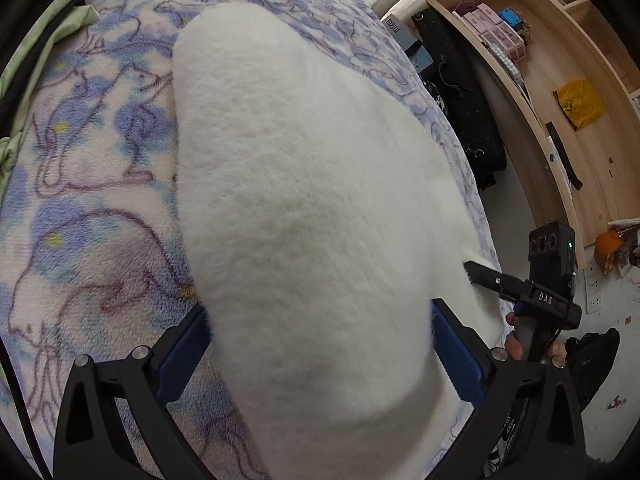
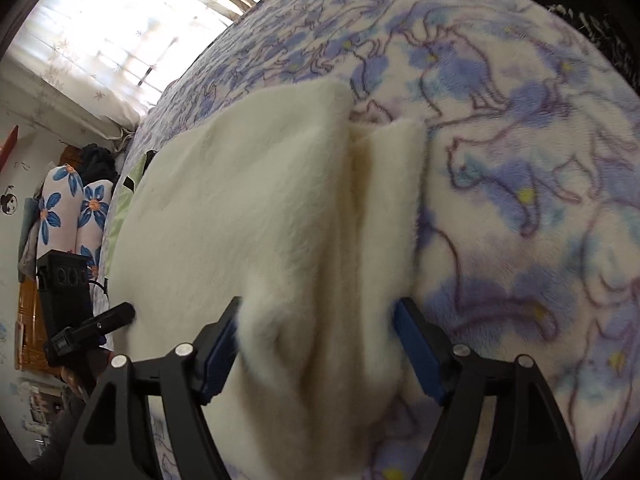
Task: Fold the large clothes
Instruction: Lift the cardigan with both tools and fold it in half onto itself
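One white fleece garment (image 1: 304,208) lies on the bed's blue cat-print blanket (image 1: 92,184), its long axis running away from both cameras. Two claws: the left claw (image 1: 320,344) and right claw (image 2: 318,344) each straddle its near edge, fingers spread wide, unclenched.

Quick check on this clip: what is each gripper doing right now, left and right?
Left gripper: open, fingers wide on either side of the white fleece garment.
Right gripper: open, fingers straddling a bunched edge of the same garment.
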`<state>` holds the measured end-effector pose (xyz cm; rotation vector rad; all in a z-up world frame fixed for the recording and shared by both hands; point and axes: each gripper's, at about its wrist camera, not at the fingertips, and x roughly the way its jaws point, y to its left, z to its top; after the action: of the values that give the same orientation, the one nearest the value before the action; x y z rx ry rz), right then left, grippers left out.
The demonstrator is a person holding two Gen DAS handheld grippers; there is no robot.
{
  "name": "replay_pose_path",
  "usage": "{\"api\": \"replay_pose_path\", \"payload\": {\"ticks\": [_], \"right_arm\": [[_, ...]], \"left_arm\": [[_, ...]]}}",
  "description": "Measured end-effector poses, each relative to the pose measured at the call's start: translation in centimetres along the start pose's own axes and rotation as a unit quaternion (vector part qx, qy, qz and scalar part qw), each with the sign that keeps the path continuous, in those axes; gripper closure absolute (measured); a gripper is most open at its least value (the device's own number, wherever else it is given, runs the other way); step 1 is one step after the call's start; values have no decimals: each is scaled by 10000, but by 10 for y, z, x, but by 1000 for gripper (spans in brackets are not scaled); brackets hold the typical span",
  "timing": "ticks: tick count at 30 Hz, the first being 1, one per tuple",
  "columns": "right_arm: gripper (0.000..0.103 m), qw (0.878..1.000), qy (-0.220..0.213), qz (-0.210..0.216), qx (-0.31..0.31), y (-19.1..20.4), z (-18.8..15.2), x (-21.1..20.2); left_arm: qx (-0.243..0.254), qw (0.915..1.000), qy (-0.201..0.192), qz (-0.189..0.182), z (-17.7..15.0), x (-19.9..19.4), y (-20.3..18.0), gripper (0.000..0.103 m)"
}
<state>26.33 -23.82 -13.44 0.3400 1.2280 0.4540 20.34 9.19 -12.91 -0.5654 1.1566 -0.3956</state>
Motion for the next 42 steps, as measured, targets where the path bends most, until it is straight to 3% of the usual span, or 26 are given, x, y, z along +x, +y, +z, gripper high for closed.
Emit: {"api": "replay_pose_path", "payload": {"ticks": [7, 12, 14, 19, 26, 32, 36, 42], "right_arm": [[12, 9967, 593, 496, 239, -15, 18, 33], [12, 9965, 613, 539, 157, -11, 19, 37], [31, 9963, 549, 660, 91, -9, 18, 36], [51, 9983, 234, 490, -189, 16, 13, 24], [58, 9973, -310, 151, -648, 58, 3, 2], [59, 9959, -491, 65, -762, 89, -15, -12], [59, 9950, -510, 168, -847, 106, -32, -23], [60, 9926, -459, 374, -1061, 165, -47, -14]], "left_arm": [[179, 9996, 105, 171, 2, 11, -4, 0], [286, 9989, 142, 331, 13, 21, -14, 0], [363, 9982, 74, 463, 14, 20, -20, 2], [667, 9932, -157, 938, 7, 14, -38, 22], [1010, 9834, -506, 1422, -1, 0, -58, 37], [1084, 9793, -690, 1562, -15, -37, -60, 40], [1000, 9799, -712, 1574, -33, -76, -45, 40], [788, 9772, -890, 1761, -47, -139, -14, 41]]}}
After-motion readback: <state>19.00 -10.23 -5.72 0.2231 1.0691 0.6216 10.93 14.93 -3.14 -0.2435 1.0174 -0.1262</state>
